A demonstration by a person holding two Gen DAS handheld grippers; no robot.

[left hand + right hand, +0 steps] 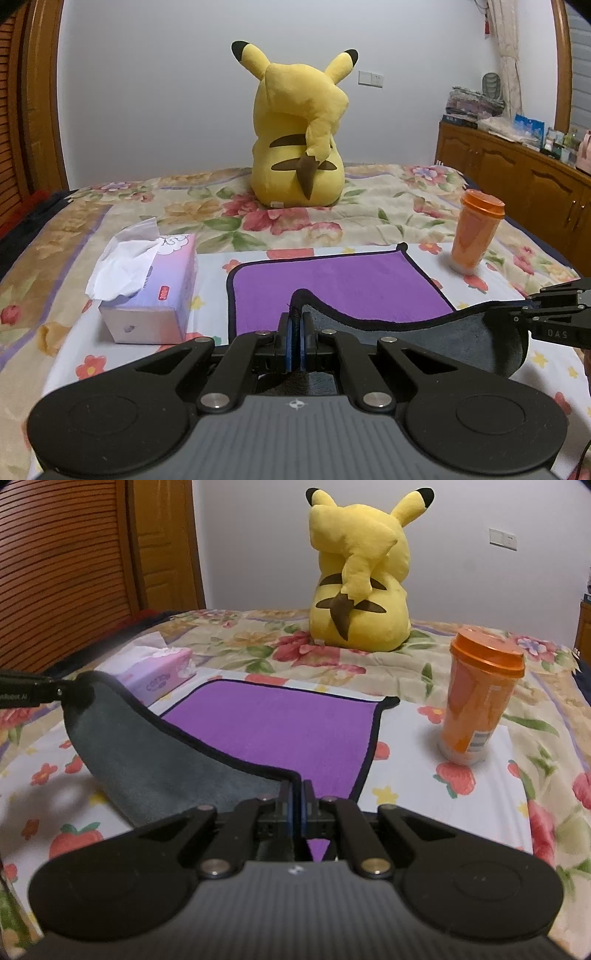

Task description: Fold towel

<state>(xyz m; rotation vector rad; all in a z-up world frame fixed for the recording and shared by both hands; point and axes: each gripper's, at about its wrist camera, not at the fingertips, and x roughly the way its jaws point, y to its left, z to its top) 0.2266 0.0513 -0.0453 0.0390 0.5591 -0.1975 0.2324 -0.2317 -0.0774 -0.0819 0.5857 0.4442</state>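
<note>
— Two claws on one towel? Where is it?
— On the bed's floral sheet (369,206). The purple towel (332,284) lies flat at its far half — its near edge is lifted, grey underside showing. The left claw (295,332) is clamped on one near corner, the right claw (295,805) on the other.
— Around it?
— Tissue box (155,288) left, orange cup (476,705) right, yellow plush (299,133) behind.

Pretty clearly someone's bedroom at home: floral bedspread (369,206), big yellow plush toy (299,140) sitting on it, tissue box (155,288), and a wooden cabinet (517,181) along the wall.
</note>
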